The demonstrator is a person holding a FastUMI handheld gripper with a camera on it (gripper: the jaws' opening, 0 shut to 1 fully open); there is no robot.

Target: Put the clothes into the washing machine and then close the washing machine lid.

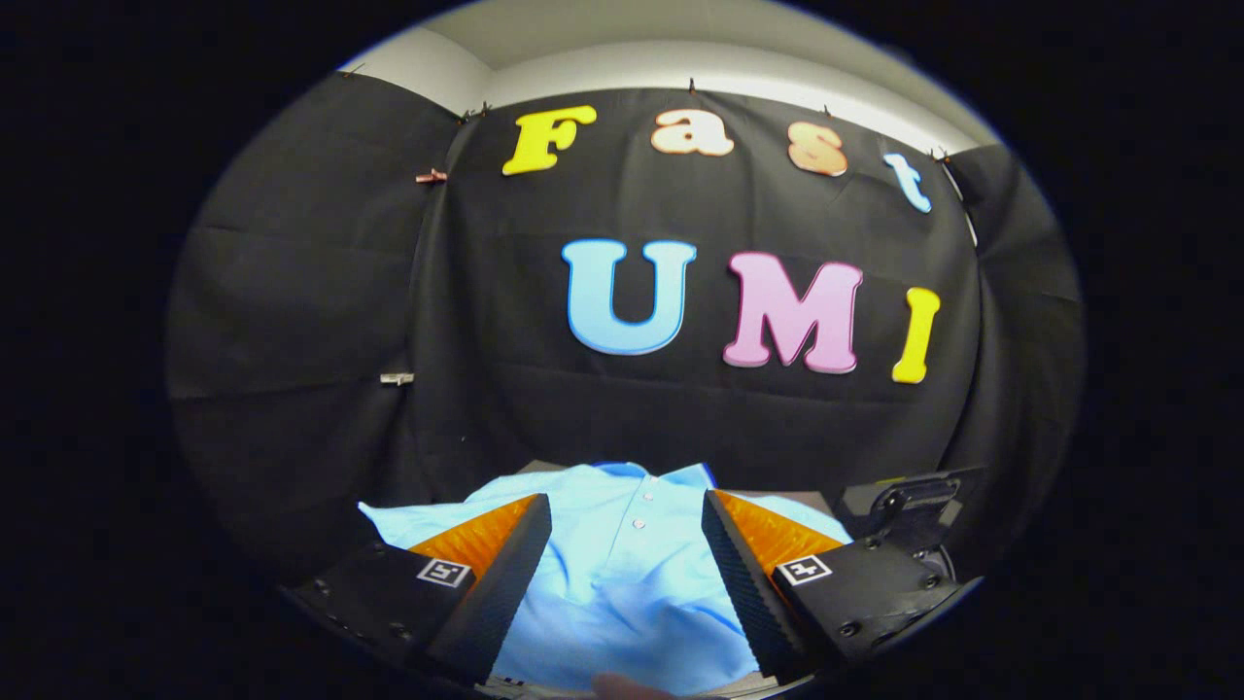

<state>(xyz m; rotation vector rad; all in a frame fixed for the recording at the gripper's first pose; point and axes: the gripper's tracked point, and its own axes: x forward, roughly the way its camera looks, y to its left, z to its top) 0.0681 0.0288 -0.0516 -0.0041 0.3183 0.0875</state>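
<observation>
A light blue polo shirt (pixel 622 574) lies spread flat below and ahead of me, its collar and button placket pointing away toward the booth wall. My gripper (pixel 627 515) hangs above it, open, the two fingers wide apart with the shirt's chest showing between them and nothing held. To the right, beyond the right finger, a dark part of the washing machine (pixel 909 506) shows, with a latch-like piece on it.
The black cloth wall (pixel 680 408) stands close behind the shirt and wraps round on both sides. A blurred fingertip (pixel 622 688) shows at the near edge of the shirt.
</observation>
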